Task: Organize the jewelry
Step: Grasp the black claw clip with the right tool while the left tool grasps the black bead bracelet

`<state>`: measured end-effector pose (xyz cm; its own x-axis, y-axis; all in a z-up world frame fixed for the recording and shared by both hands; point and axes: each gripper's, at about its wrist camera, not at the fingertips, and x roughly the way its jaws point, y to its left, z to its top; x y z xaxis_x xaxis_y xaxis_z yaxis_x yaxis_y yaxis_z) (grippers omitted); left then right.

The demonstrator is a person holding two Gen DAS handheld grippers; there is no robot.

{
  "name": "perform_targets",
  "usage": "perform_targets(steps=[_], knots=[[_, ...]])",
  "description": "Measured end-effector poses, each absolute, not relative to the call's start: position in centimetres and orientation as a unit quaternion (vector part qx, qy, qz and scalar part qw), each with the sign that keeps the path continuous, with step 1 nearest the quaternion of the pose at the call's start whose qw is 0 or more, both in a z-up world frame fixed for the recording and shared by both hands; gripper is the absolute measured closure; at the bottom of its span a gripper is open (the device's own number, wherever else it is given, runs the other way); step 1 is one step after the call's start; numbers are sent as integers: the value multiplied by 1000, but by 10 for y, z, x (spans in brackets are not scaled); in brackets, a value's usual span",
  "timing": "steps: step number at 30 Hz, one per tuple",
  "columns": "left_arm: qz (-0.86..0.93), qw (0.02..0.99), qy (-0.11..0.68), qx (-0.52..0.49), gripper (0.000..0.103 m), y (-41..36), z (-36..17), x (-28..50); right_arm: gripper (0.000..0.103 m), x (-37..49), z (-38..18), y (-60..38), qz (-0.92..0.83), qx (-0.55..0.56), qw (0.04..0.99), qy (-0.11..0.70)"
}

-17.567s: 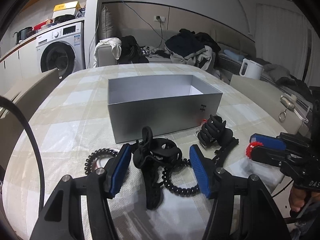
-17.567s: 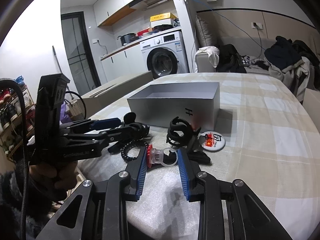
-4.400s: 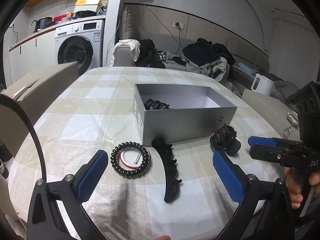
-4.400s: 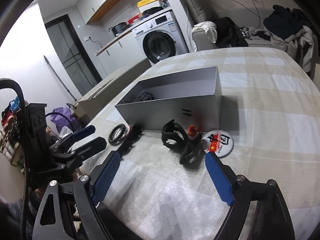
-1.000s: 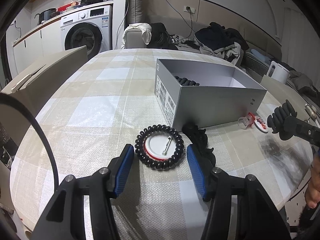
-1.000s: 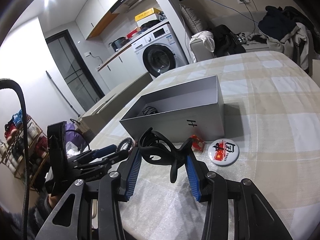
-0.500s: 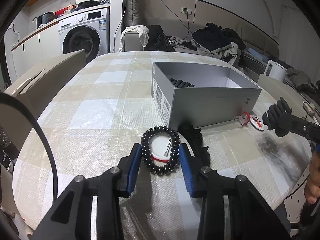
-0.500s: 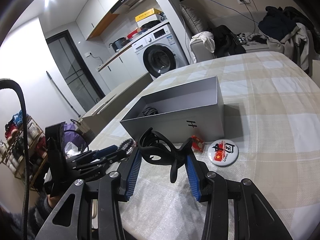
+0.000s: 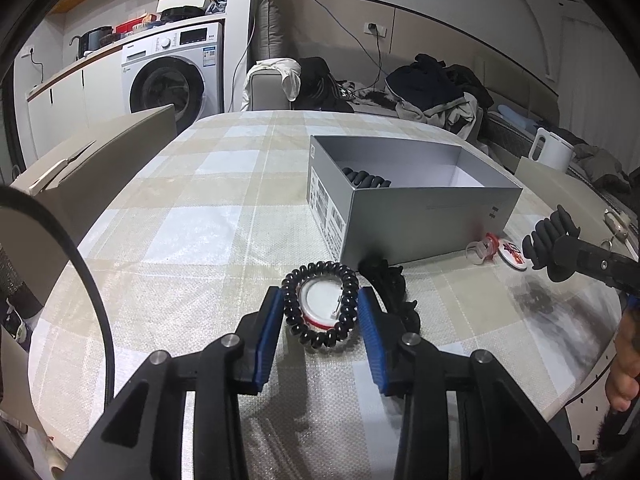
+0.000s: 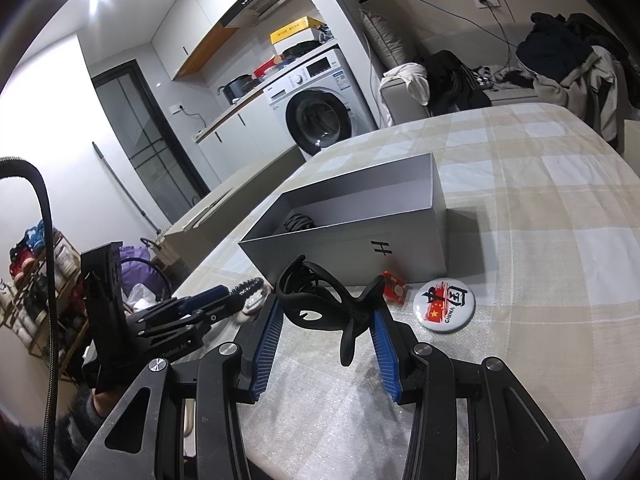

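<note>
Both tongs (image 9: 320, 312) seemingly gripping hair accessories

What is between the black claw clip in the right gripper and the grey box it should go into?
Nothing visible. The black claw clip sits clamped in the right gripper, just in front of the open grey box, whose top is uncovered.

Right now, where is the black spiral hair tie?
In the left wrist view, the black spiral hair tie sits between the left claw pads, ringing a white badge, just before the grey box.
</note>
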<state>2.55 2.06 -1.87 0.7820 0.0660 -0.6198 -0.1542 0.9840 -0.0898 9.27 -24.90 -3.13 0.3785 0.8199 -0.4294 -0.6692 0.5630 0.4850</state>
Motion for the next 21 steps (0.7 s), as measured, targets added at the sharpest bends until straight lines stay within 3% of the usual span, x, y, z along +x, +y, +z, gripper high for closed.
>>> perform_targets(steps=[10, 11, 12, 21], knots=[[60, 942, 322, -69, 72, 22, -18, 25, 60, 92, -32, -250, 452, 116, 822, 325], [58, 943, 321, -69, 88, 21, -18, 25, 60, 92, -32, -251, 452, 116, 822, 325], [57, 942, 324, -70, 93, 22, -18, 26, 60, 92, -31, -250, 452, 116, 822, 325], [54, 941, 325, -78, 93, 23, -20, 25, 60, 92, -32, -249, 452, 117, 822, 327]])
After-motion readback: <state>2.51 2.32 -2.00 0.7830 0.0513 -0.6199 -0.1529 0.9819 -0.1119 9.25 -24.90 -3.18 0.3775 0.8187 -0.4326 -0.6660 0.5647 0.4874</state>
